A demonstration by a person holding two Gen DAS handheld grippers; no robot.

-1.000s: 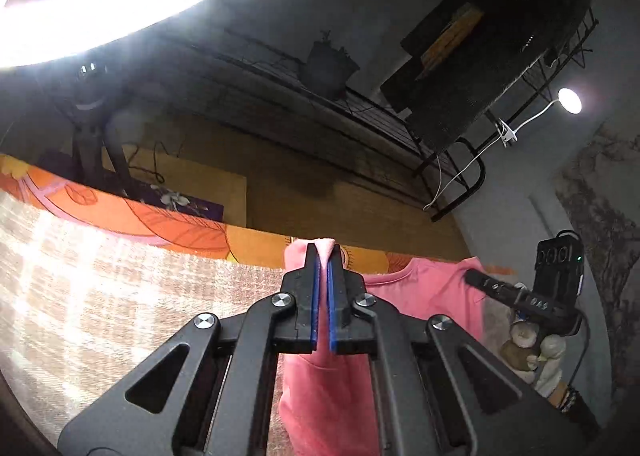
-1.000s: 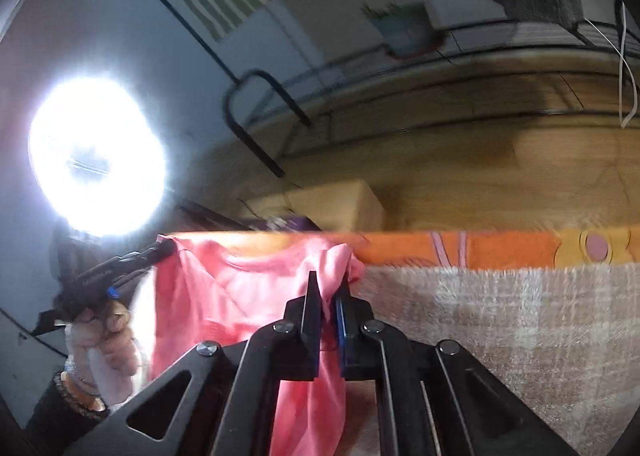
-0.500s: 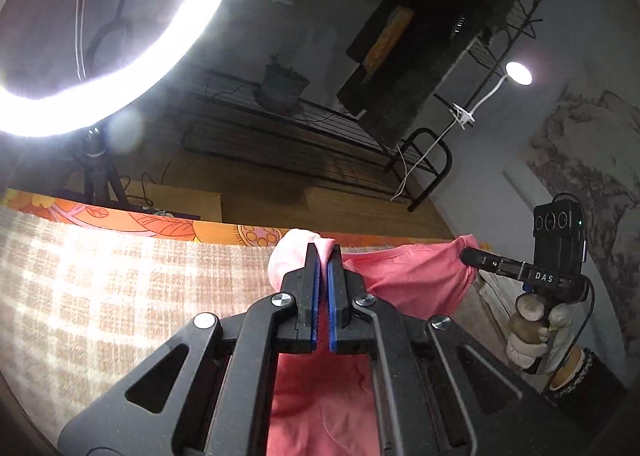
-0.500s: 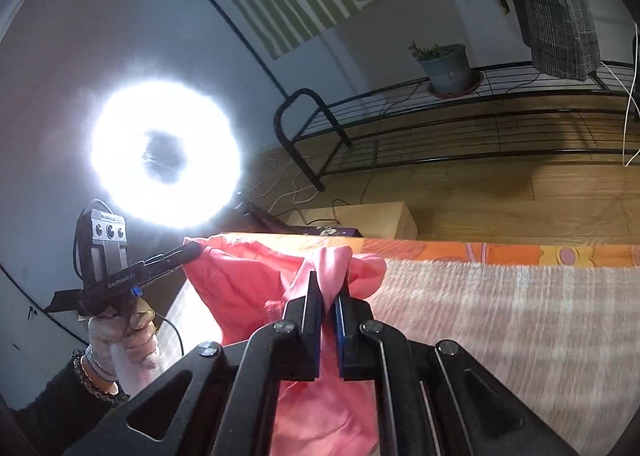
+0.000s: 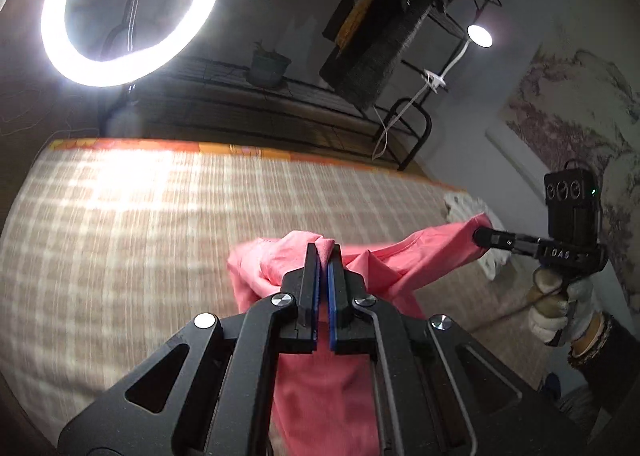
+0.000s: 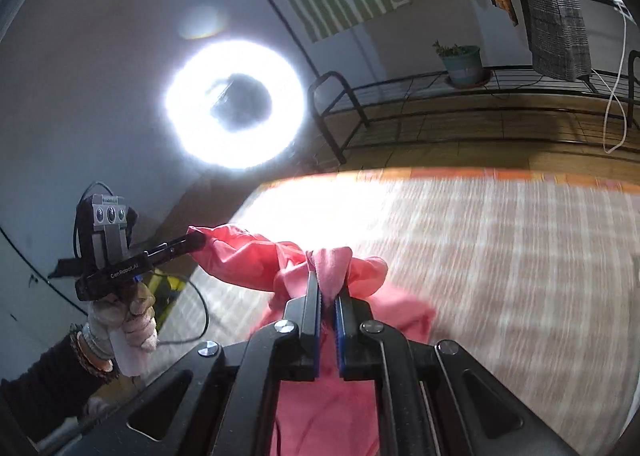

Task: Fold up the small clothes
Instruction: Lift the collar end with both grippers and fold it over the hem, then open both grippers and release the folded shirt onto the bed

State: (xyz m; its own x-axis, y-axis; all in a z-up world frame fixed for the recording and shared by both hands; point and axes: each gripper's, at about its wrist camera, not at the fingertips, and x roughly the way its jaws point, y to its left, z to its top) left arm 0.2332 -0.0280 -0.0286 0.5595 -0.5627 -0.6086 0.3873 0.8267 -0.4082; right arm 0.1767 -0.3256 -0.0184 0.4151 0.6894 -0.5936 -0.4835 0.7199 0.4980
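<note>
We had the small coral-pink cotton garment (image 5: pixel 420 256) lifted and stretched between our two tools, so the step in hand looked like the spreading-out that comes before any fold. The left claw (image 5: pixel 323 256), at the lower centre of the left wrist view, was clamped on a bunched corner of the pink cloth, its blue-lined jaws nearly together with fabric pinched between them. The right claw (image 6: pixel 327 284) was likewise clamped on another bunch of that cloth in the lower middle of its own view. Each tool also showed in the other's view: the right one at the right edge (image 5: pixel 486 235), the left one at the left edge (image 6: pixel 192 242), both biting the stretched hem. The garment hung in the air above the beige checked woven bedspread (image 5: pixel 140 236), its lower part falling out of the bottom of both frames; whether it touched the bed we could not tell.

The next move, we judged, called for lowering the cloth flat onto the bedspread with the edge kept taut, so no crease is laid in.

Against the frames half a second before, both cameras had tipped downward: the bedspread filled far more of each picture, the white ring light (image 5: pixel 132 12) sat higher, and the grips were unchanged.
</note>
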